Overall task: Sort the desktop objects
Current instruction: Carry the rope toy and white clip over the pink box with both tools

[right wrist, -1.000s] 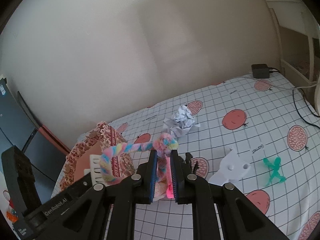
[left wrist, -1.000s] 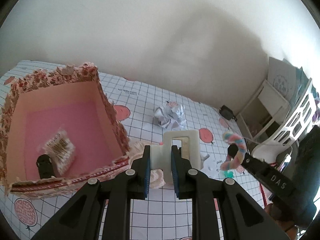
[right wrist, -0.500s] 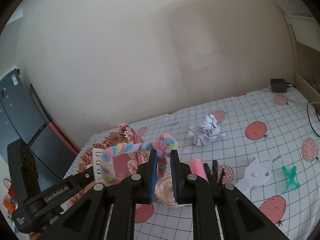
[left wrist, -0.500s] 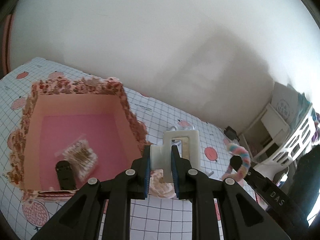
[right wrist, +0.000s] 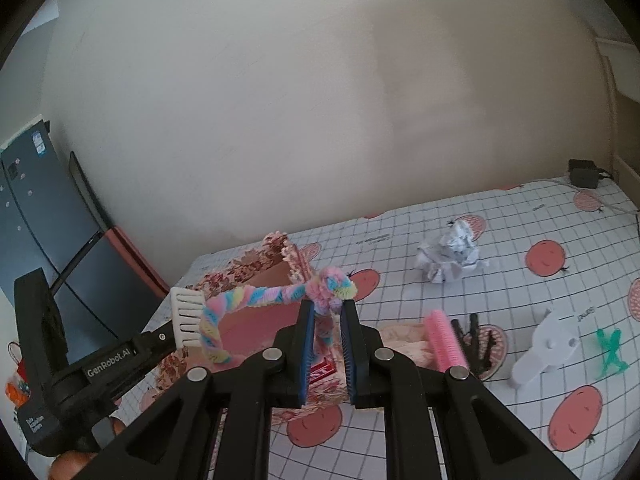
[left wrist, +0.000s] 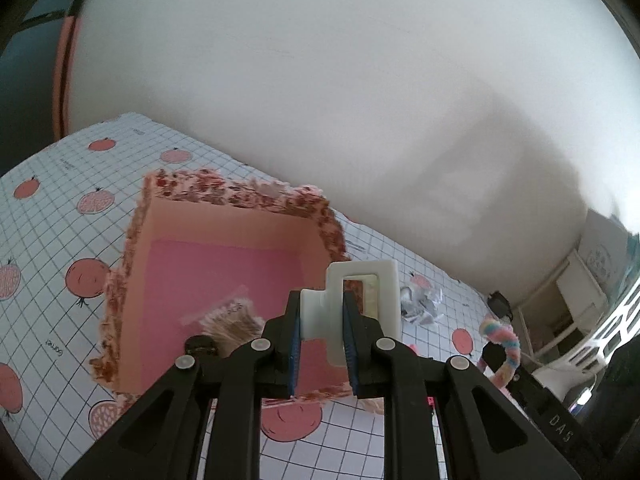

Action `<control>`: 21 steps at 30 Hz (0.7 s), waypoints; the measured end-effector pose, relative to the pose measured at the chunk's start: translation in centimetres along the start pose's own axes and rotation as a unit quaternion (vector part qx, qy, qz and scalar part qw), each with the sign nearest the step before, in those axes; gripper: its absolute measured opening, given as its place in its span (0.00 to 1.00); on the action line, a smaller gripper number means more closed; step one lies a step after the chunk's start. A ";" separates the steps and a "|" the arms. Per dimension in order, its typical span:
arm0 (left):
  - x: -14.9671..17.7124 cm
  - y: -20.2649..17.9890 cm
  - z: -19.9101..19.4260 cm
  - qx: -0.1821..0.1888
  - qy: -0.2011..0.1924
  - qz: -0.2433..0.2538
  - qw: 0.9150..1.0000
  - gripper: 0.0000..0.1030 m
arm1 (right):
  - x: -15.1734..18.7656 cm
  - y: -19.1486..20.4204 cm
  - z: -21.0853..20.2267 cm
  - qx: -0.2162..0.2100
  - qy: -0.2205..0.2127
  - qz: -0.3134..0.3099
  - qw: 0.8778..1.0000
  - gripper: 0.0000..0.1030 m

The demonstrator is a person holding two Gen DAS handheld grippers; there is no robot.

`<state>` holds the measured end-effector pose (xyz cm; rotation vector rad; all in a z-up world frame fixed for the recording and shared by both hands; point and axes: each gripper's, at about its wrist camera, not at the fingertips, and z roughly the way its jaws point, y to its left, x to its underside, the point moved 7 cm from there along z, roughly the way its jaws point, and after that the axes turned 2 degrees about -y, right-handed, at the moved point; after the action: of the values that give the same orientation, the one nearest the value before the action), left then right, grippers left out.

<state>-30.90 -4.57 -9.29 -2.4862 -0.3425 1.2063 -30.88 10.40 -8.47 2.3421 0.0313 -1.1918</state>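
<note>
My left gripper (left wrist: pixel 321 320) is shut on a white hair claw clip (left wrist: pixel 362 298), held in the air over the near right corner of a floral box with a pink inside (left wrist: pixel 224 264). In the box lie a clear packet of cotton swabs (left wrist: pixel 230 316) and a small black thing (left wrist: pixel 200 346). My right gripper (right wrist: pixel 327 322) is shut on a twisted pastel fuzzy loop (right wrist: pixel 256 308), held above the box's (right wrist: pixel 256 272) right edge. The right wrist view shows the left gripper (right wrist: pixel 160 338) at the left with the white clip (right wrist: pixel 186 316).
On the tomato-print checked cloth (right wrist: pixel 560 288) lie a crumpled paper ball (right wrist: pixel 450 256), a pink comb (right wrist: pixel 444 340), a black clip (right wrist: pixel 478 340), a white plastic piece (right wrist: pixel 546 346) and a green figure (right wrist: pixel 610 354). A black adapter (right wrist: pixel 582 172) sits by the wall. White shelves (left wrist: pixel 600 300) stand right.
Both grippers have moved left toward the box, each still holding its item. The box now lies straight under the left gripper, and the paper ball has slid right in both views.
</note>
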 end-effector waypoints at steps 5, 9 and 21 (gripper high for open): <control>-0.5 1.7 -0.1 -0.008 -0.003 -0.018 1.000 0.19 | 1.0 1.6 1.4 -0.006 0.011 -0.009 1.000 0.14; -0.8 3.0 0.1 -0.012 -0.003 -0.031 0.999 0.19 | 1.7 3.0 2.4 -0.014 0.020 -0.017 1.000 0.14; -1.2 5.8 0.6 -0.022 0.003 -0.055 0.998 0.19 | 2.8 5.5 4.4 -0.009 0.027 -0.035 0.999 0.14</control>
<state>-31.77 -10.12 -11.16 -2.4726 -0.5015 1.1591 -31.11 3.12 -10.39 2.3747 0.1437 -1.1561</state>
